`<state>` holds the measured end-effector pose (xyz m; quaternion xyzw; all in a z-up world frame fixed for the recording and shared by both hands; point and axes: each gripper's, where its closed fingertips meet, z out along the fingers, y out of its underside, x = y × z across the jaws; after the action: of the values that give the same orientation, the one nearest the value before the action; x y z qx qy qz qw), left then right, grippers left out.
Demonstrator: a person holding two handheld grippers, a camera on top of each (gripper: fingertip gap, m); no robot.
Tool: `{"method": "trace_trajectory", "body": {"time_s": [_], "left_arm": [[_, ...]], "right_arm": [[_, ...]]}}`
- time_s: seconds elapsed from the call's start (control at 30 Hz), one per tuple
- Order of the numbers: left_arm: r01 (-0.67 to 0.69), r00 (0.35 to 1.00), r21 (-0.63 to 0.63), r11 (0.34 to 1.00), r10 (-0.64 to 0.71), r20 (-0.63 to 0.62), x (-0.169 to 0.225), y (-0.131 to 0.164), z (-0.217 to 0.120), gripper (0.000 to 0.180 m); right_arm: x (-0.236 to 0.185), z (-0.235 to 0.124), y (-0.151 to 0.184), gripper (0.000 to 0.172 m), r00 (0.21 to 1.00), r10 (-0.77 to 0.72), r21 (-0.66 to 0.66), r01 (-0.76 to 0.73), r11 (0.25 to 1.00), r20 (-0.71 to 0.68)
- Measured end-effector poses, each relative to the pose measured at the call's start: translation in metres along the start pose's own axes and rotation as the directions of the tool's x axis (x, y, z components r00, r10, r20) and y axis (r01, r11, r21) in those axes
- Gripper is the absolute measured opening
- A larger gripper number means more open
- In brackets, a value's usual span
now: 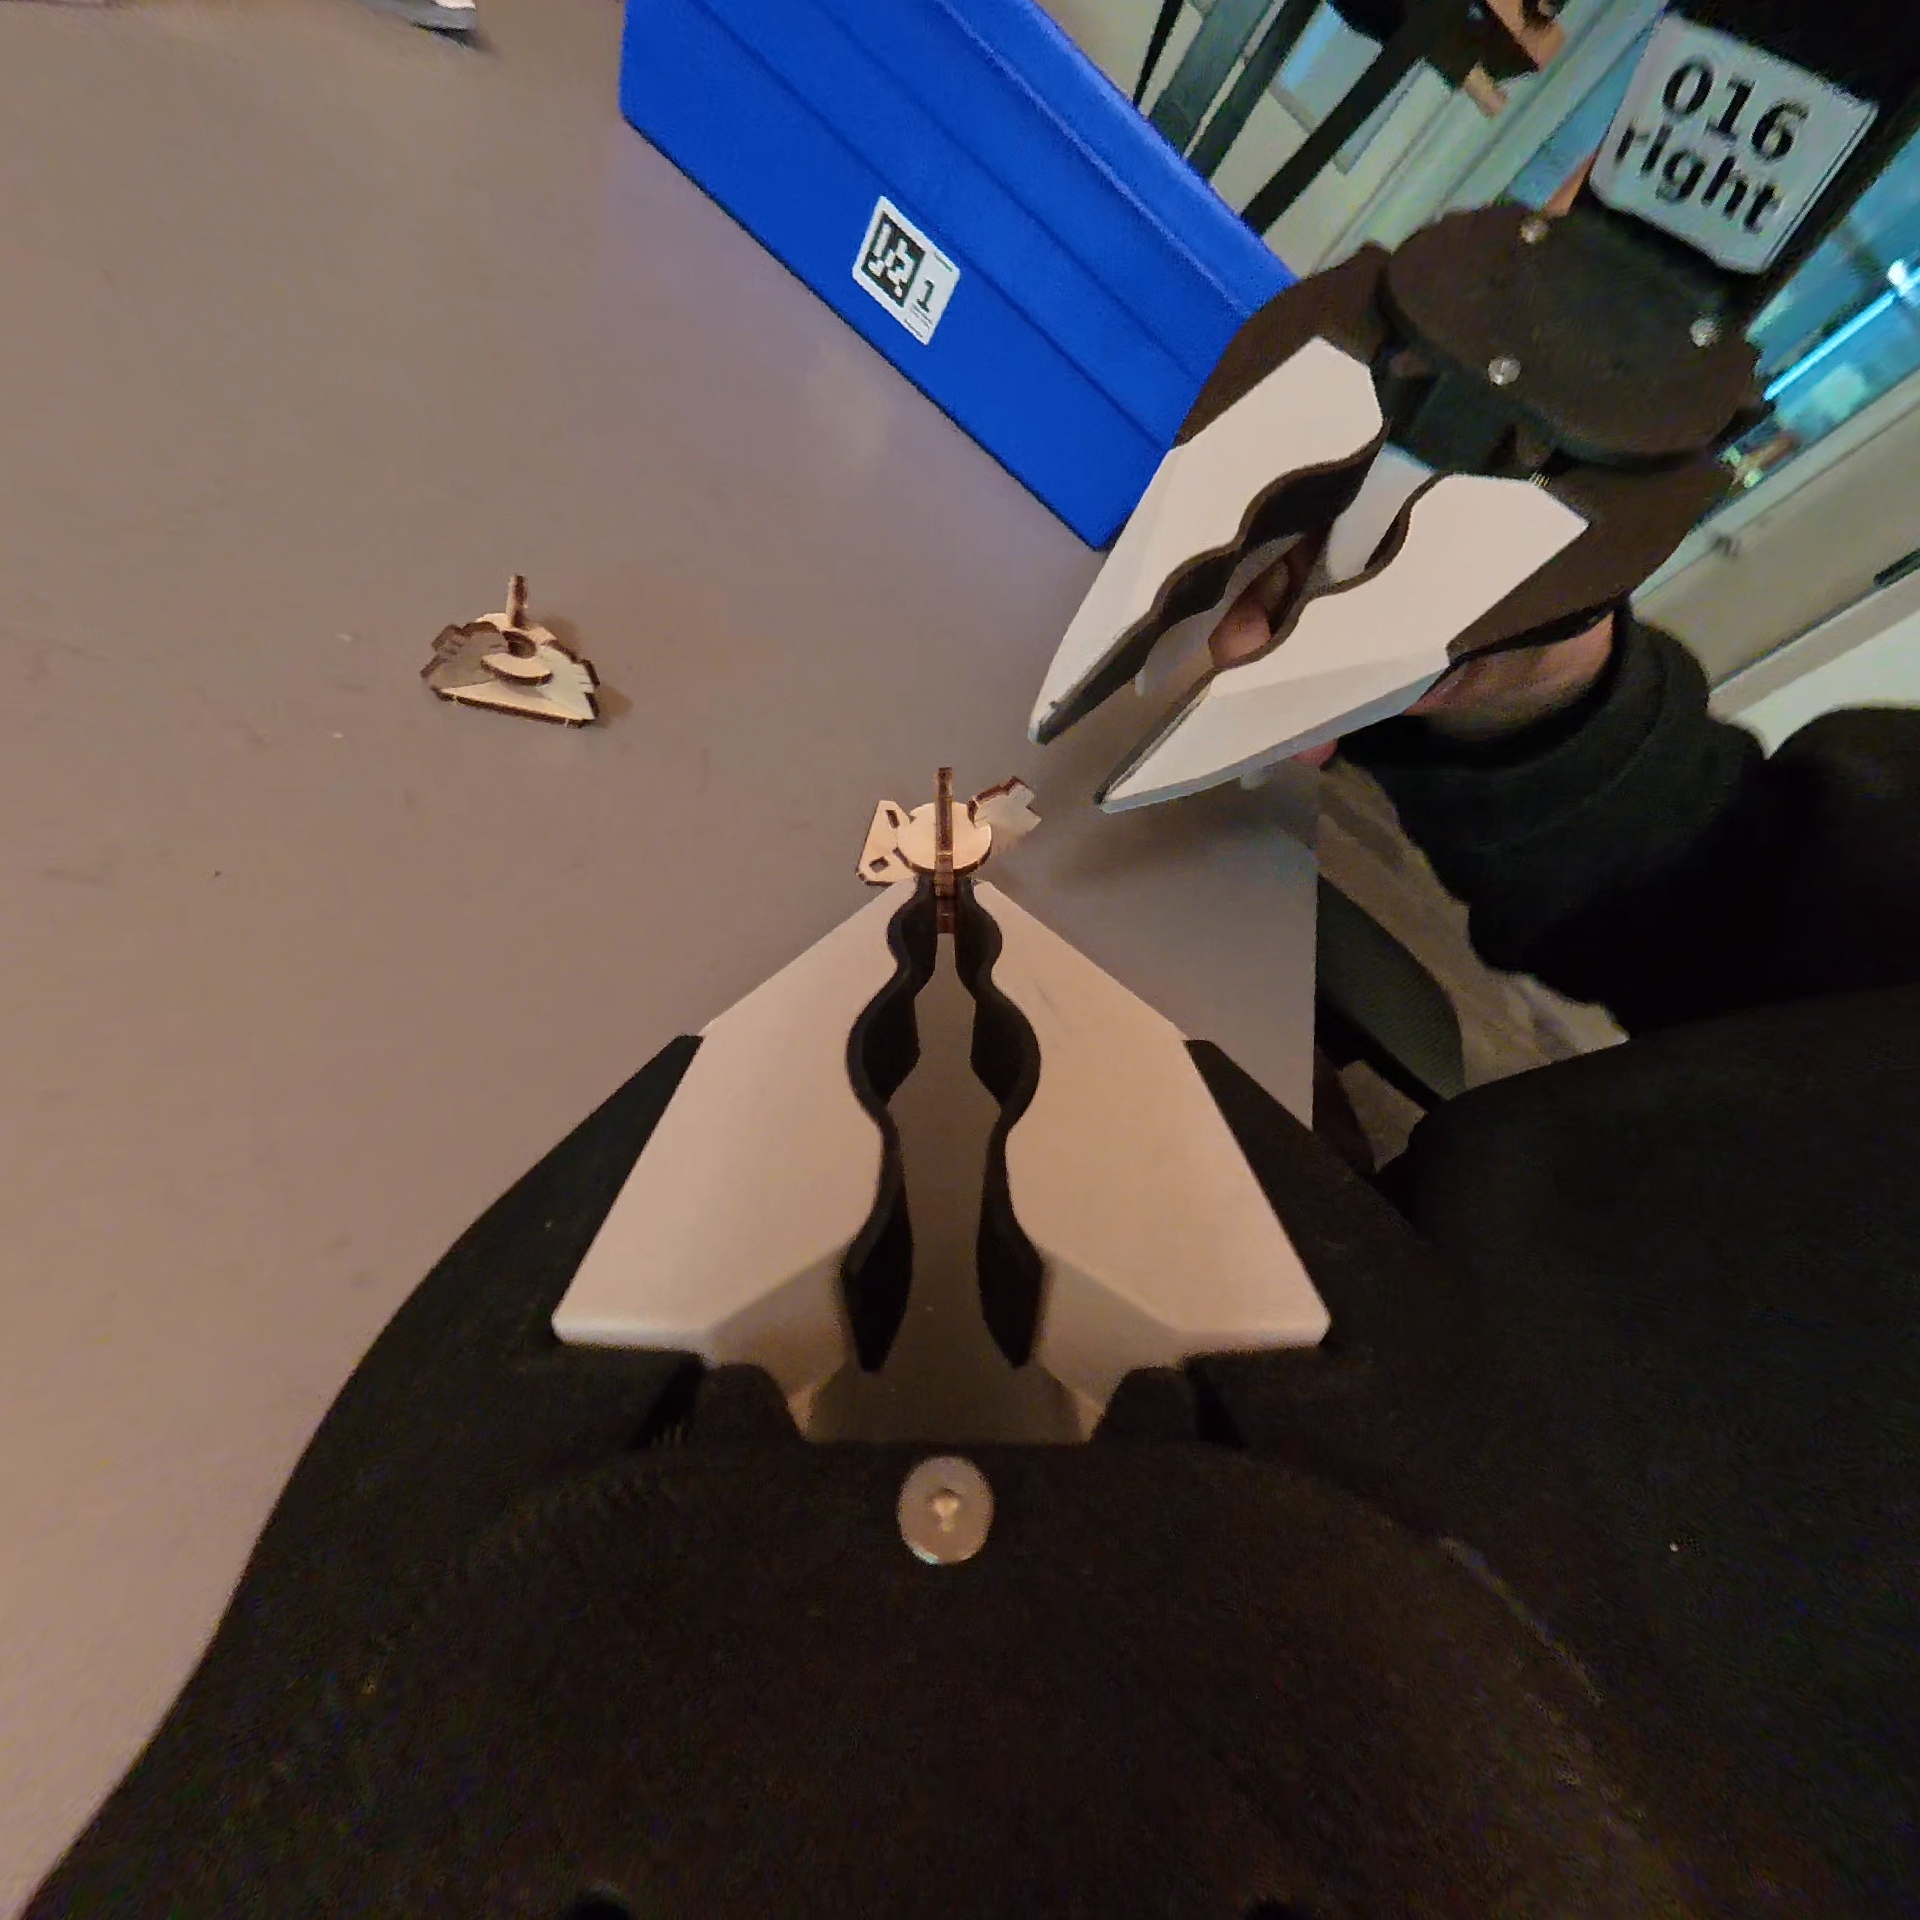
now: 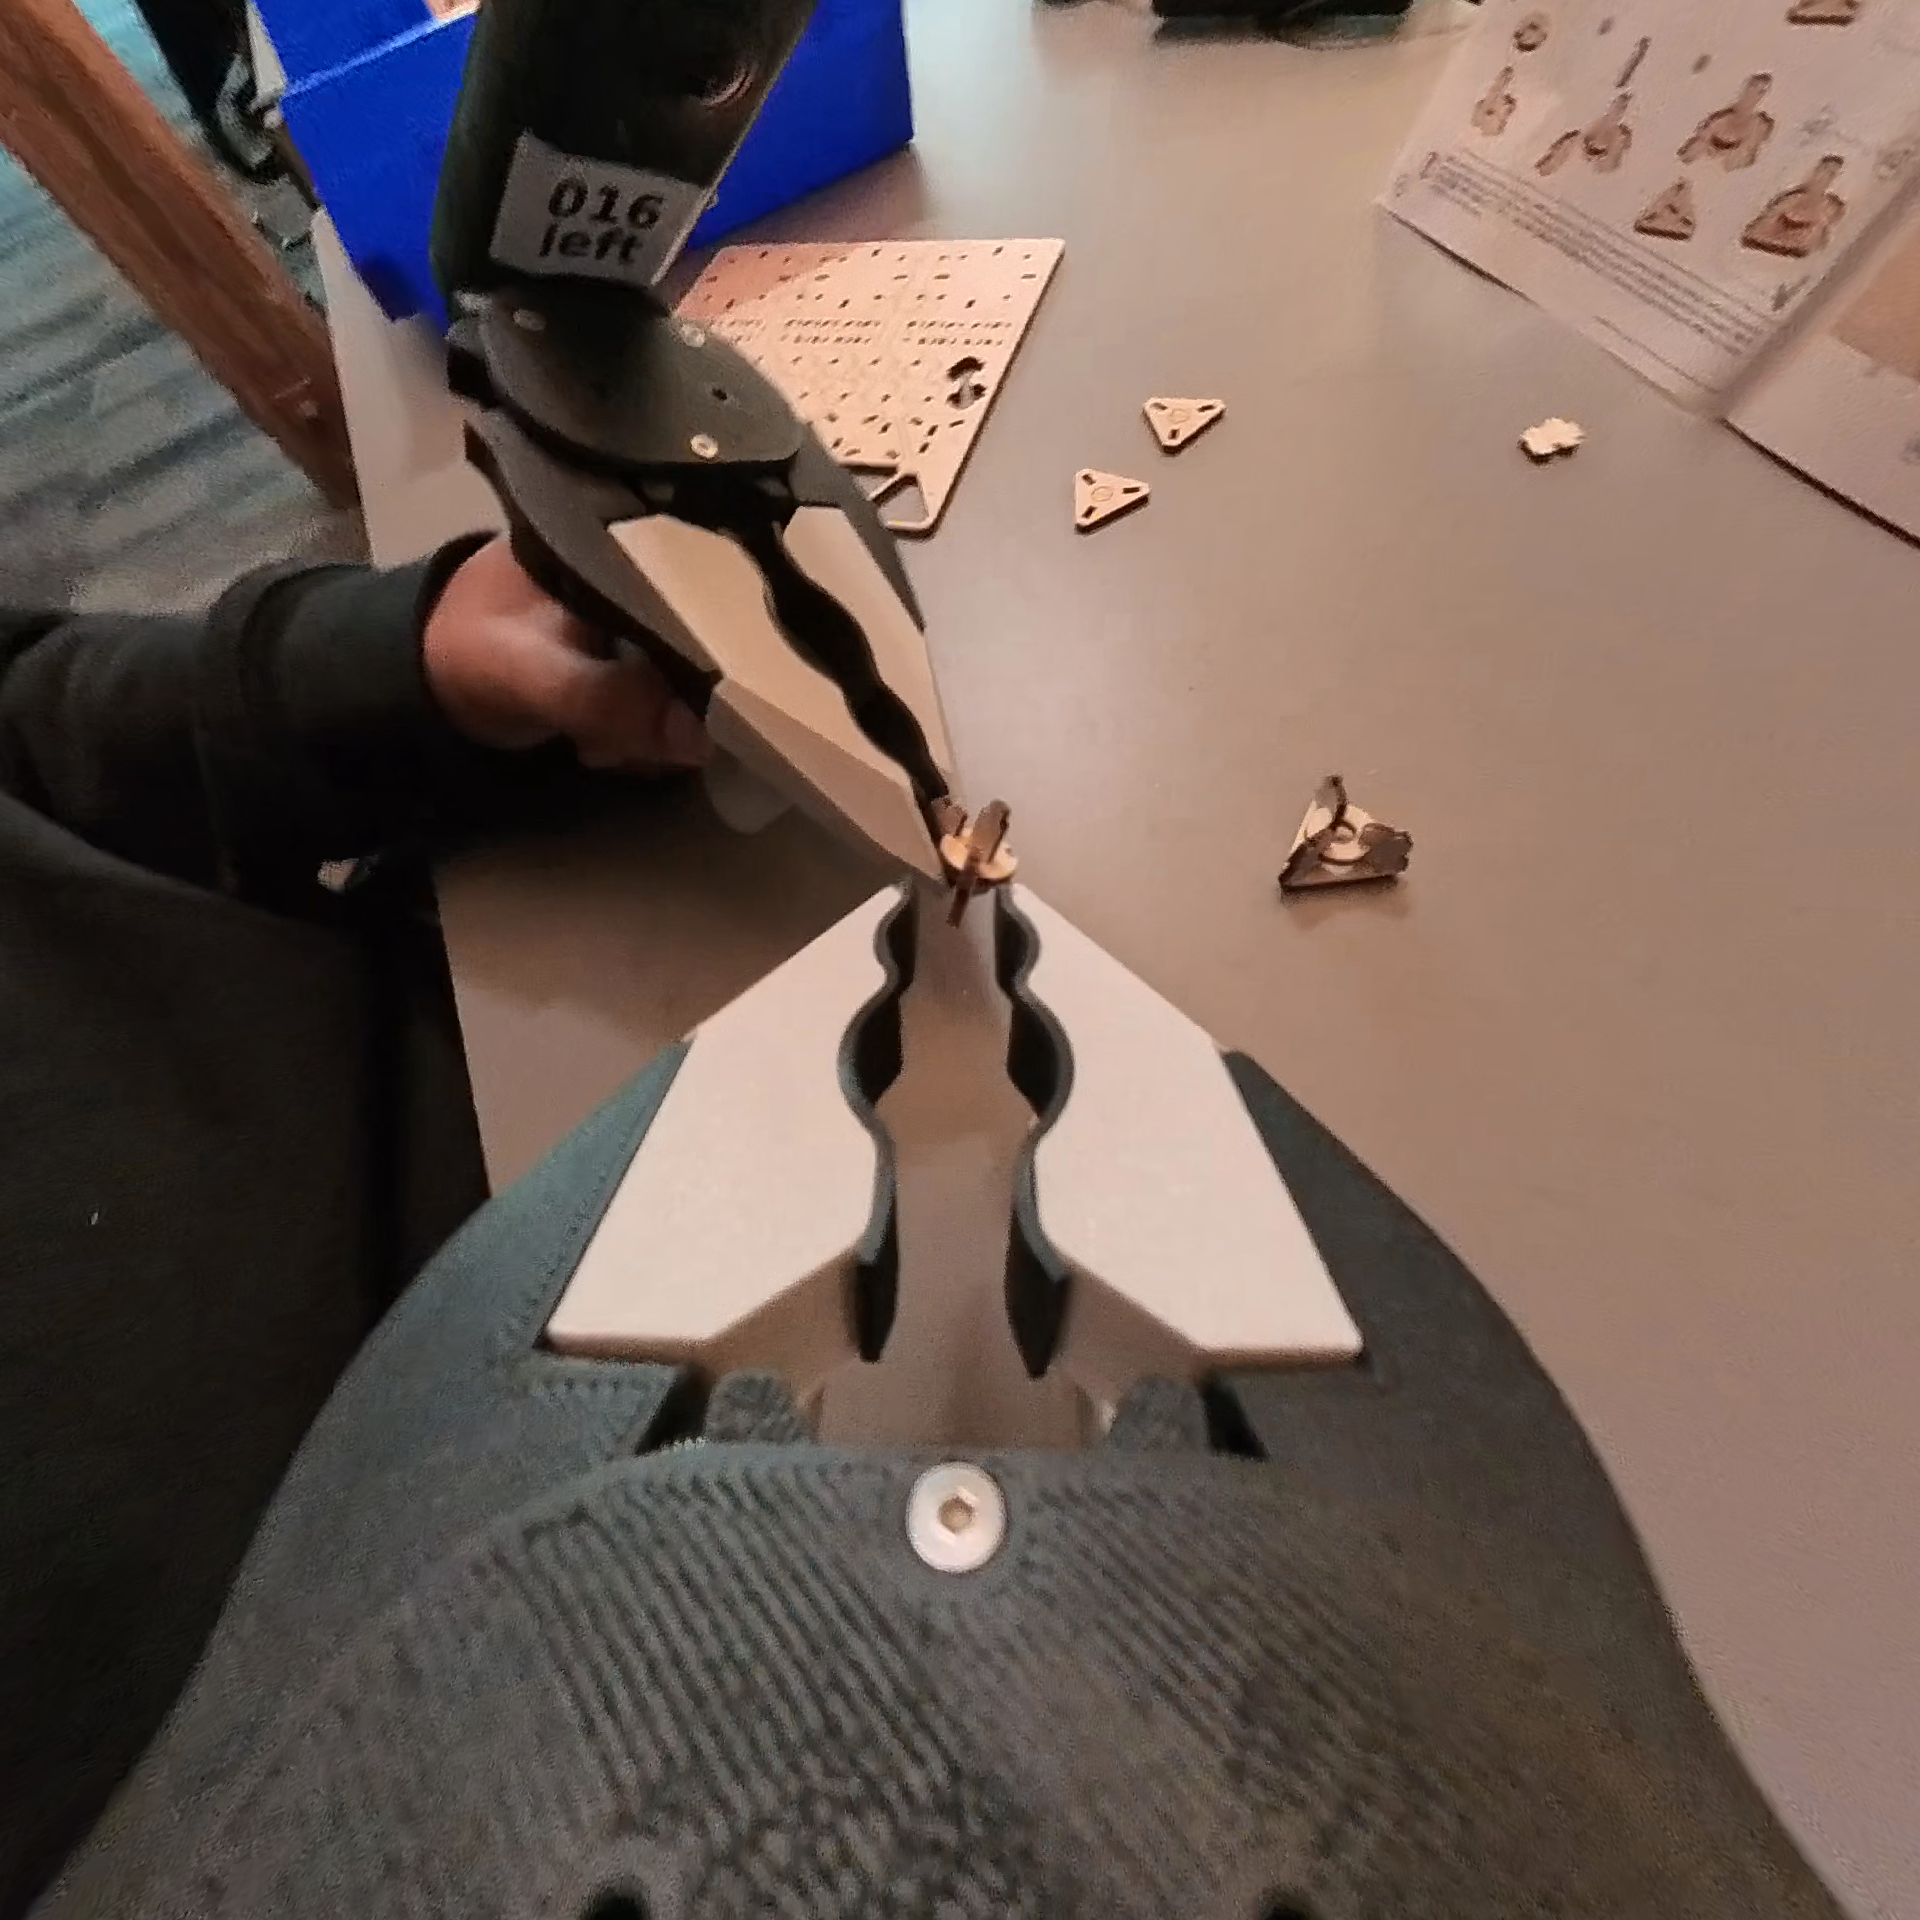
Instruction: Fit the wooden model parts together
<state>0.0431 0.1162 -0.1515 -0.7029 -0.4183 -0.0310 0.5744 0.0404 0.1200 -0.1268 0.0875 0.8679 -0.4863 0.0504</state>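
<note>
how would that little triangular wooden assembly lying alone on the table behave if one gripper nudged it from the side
The triangular wooden assembly looks like thin laser-cut plywood, so it is probably stiff and very light. Its flat base lies on the smooth table, so it would likely slide, not roll. The upright peg and slotted-in parts might pop loose if caught.

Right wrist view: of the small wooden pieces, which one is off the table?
The disc-and-stick wooden assembly, pinched in the left gripper. The triangular assembly and the two flat triangles lie on the table.
</note>
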Motion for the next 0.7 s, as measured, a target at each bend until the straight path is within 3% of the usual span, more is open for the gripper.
{"method": "trace_trajectory", "body": {"time_s": [0.13,0.33,0.7], "left_arm": [[0.092,0.996,0.033,0.995,-0.092,-0.014,-0.006,-0.003,-0.004,0.000],[0.108,0.994,0.048,0.993,-0.108,-0.005,-0.009,-0.004,-0.006,0.000],[0.110,0.994,0.082,0.991,-0.111,0.008,-0.011,-0.007,-0.009,0.000]], "right_arm": [[0.004,0.002,-0.012,0.017,0.990,0.139,0.122,-0.139,0.983,0.008],[0.009,0.009,-0.012,0.011,0.981,0.191,0.181,-0.181,0.967,-0.040],[0.004,0.029,-0.001,0.009,0.980,0.171,0.153,-0.154,0.976,-0.105]]}}
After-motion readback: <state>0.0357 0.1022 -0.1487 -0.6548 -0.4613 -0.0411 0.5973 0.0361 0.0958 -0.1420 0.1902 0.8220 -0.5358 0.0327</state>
